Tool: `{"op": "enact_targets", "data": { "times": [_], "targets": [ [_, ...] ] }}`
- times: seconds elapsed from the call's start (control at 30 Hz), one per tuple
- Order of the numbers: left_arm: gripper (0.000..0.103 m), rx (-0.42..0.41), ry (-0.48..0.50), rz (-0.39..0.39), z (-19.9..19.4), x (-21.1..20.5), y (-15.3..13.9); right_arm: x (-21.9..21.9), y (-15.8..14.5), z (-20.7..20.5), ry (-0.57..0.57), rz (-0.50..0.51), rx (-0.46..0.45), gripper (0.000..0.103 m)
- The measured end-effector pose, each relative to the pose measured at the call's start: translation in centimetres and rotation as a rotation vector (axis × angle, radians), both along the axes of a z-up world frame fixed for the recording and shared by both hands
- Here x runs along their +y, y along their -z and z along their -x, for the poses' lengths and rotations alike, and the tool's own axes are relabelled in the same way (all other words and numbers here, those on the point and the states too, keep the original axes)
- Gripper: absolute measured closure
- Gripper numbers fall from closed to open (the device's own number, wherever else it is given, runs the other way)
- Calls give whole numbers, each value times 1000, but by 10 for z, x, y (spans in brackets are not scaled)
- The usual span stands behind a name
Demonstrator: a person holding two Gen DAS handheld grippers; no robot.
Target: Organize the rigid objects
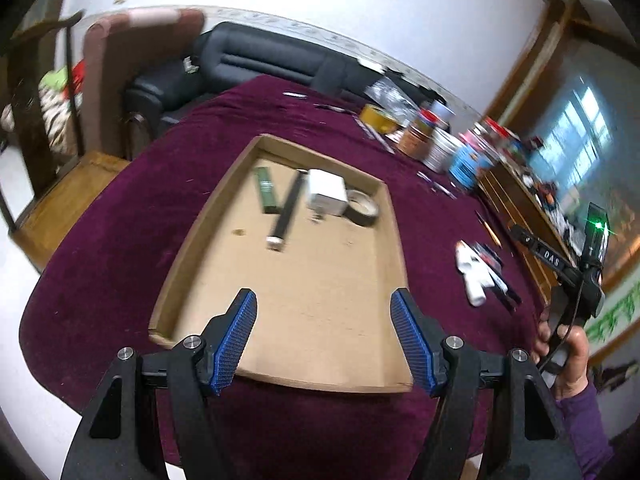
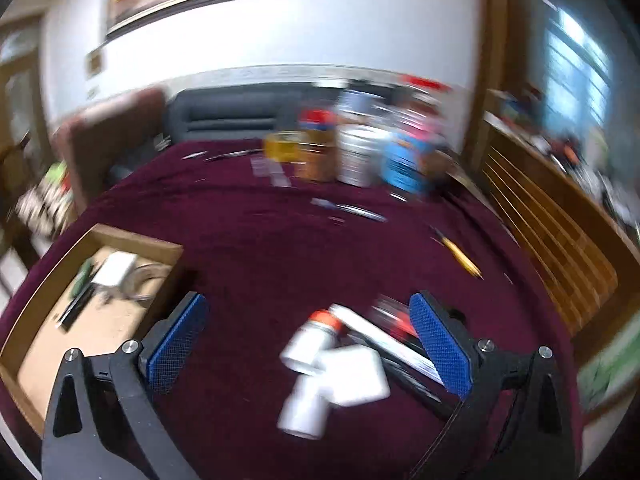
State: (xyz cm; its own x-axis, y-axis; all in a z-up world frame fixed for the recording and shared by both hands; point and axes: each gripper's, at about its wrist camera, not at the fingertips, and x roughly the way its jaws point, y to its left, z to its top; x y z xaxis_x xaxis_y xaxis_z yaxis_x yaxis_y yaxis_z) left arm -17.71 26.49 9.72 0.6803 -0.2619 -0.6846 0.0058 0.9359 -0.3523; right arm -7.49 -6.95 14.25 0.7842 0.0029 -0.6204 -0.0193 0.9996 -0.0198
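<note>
My left gripper hangs open over the near half of a shallow cardboard tray, nothing between its blue pads. At the tray's far end lie a green box, a black stick with a white tip, a white box and a grey tape roll. My right gripper stands wide open above a blurred pile on the maroon cloth: a white bottle with an orange cap, a white box, a second white bottle and long flat items. Its pads touch none of them.
Cans and jars and a yellow tape roll crowd the table's far right. Pens and a pencil lie scattered on the cloth. A black sofa stands behind the table, a wooden bench to the right. A hand holds the right gripper's handle.
</note>
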Motion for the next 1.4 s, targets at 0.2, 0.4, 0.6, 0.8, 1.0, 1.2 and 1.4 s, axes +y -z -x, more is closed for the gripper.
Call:
{"op": "enact_targets", "data": {
  "times": [0.2, 0.4, 0.6, 0.8, 1.0, 1.2, 1.4],
  "targets": [
    [39, 18, 123, -38, -6, -58, -7, -84, 22, -3, 150, -160, 68, 2],
    [39, 72, 233, -68, -15, -118, 1, -134, 53, -14, 195, -262, 114, 2],
    [40, 114, 321, -131, -23, -170, 5, -166, 81, -14, 251, -320, 56, 2],
    [40, 173, 339, -118, -39, -197, 22, -177, 83, -9, 239, -385, 49, 2],
    [40, 189, 326, -111, -52, -206, 31, -176, 88, -11, 174, -455, 76, 2],
    [40, 156, 332, -146, -87, -233, 32, -178, 90, -11, 188, -462, 85, 2],
    [40, 141, 376, -170, -120, -270, 43, -188, 96, -12, 213, -513, 107, 2]
  ]
}}
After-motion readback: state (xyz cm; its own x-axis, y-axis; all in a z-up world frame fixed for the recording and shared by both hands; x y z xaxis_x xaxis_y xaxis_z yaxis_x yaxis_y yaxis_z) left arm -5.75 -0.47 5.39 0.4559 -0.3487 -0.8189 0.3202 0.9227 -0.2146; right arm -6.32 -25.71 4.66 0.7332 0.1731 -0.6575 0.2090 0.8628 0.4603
